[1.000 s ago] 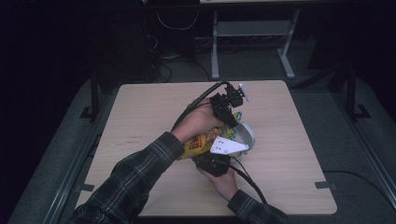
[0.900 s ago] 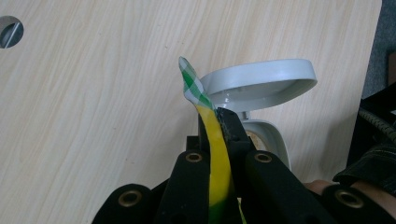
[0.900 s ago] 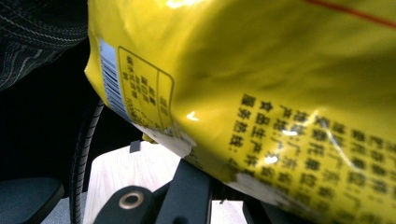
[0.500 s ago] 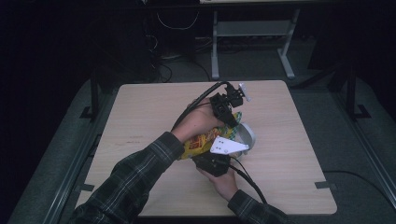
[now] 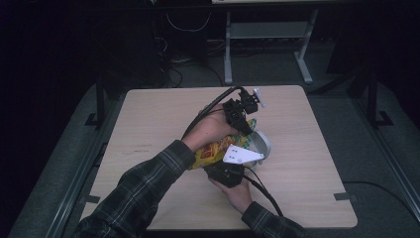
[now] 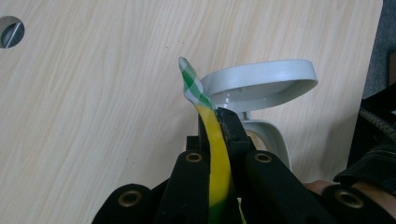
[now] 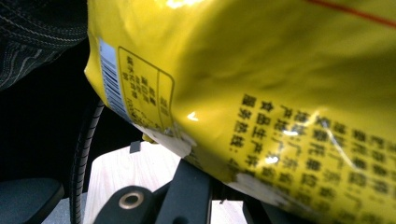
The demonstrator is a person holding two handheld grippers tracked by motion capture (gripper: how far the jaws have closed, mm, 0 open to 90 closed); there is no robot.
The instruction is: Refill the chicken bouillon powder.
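A yellow snack bag with a green-checked top corner is held off the table between both grippers. My left gripper reaches in from the left arm's hand and is shut on the bag's top edge, as the left gripper view shows. My right gripper, with its grey plate on top, is shut on the bag's lower seam. In the right gripper view the bag's printed back hides the jaw tips. A grey container with a raised flip lid stands just right of the bag.
The light wooden table has bare wood on its left half and along its far edge. A screw hole is set in the top. Black cables trail from both grippers. A metal frame stands on the dark floor beyond.
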